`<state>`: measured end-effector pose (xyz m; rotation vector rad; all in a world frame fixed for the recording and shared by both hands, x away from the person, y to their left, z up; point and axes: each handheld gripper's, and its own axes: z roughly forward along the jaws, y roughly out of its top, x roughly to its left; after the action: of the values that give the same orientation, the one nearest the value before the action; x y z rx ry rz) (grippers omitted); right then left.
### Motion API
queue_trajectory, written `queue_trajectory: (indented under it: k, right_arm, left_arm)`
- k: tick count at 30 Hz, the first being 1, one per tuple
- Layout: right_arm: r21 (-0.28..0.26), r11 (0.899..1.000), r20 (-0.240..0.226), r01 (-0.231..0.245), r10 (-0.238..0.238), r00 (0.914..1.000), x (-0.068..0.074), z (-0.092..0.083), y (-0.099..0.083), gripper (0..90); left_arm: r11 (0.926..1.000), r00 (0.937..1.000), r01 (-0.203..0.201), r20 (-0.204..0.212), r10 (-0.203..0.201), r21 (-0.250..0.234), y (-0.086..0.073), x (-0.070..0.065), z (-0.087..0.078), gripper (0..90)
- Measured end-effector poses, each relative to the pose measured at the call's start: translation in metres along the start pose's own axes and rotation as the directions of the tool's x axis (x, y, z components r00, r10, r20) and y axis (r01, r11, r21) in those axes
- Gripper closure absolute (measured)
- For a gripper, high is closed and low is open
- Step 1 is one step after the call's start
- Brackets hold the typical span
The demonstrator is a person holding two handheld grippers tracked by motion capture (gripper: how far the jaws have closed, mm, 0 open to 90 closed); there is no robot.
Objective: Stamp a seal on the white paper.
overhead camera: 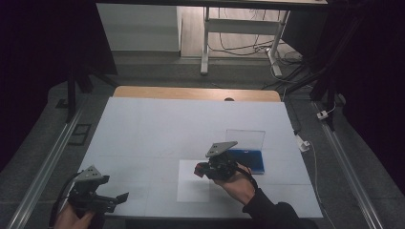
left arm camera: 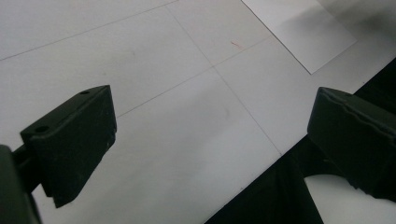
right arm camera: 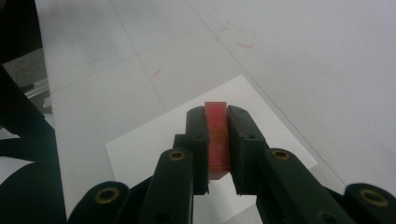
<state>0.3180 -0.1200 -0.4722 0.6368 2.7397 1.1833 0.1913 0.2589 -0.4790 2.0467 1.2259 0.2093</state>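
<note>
Counter: white sheet-covered counter (overhead camera: 157,129) under dim light, with grey floor, rails and desk legs beyond it.
Paper target: a smaller white paper sheet (overhead camera: 193,183) lies flat on the counter, near the front edge and in front of the box.
Box: a blue tray with a clear upright lid (overhead camera: 248,148) stands just behind my right hand; I cannot tell what it contains.
Right claw: my right claw (overhead camera: 199,170) is closed tight on a flat red block (right arm camera: 217,137), held above the paper sheet (right arm camera: 154,144). The block stands on edge between the two pads, top edge proud of the tips.
Left claw: my left claw (overhead camera: 122,196) is wide open and holds nothing, hanging over the front left corner of the counter (left arm camera: 140,60).
Risk 1, slip: the block is thin and pinched by its faces alone; a tilt of my wrist could let it pivot or slide out before it reaches the paper.
Risk 2, tip-over: released on its narrow edge, the block would likely fall flat and land skewed or off the sheet.
Risk 3, paper shift: the sheet looks loose; dragging the block or the claw tips across it could push it out of place.
Risk 4, collision: backing my right hand away carelessly could knock the lid of the box.
</note>
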Motion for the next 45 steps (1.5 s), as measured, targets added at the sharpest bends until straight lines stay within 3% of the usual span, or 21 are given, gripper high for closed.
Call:
queue_trajectory:
  k: [16,31,45]
  right_arm:
    - [0.074,0.995,-0.008,0.061,-0.06,0.9981,0.005,0.028,-0.003,79.0]
    - [0.107,0.991,0.003,0.082,-0.082,0.9966,0.007,0.037,-0.008,79.6]
    - [0.141,0.977,0.053,0.162,-0.171,0.9839,0.02,0.039,-0.006,79.8]
  left_arm:
    - [1.0,1.0,-0.002,0.002,0.002,-0.002,0.0,0.0,0.0,1.9]
    - [1.0,1.0,-0.006,0.001,0.006,-0.002,0.0,-0.001,0.0,1.9]
    - [1.0,1.0,-0.006,0.001,0.006,0.003,0.001,-0.001,0.0,2.0]
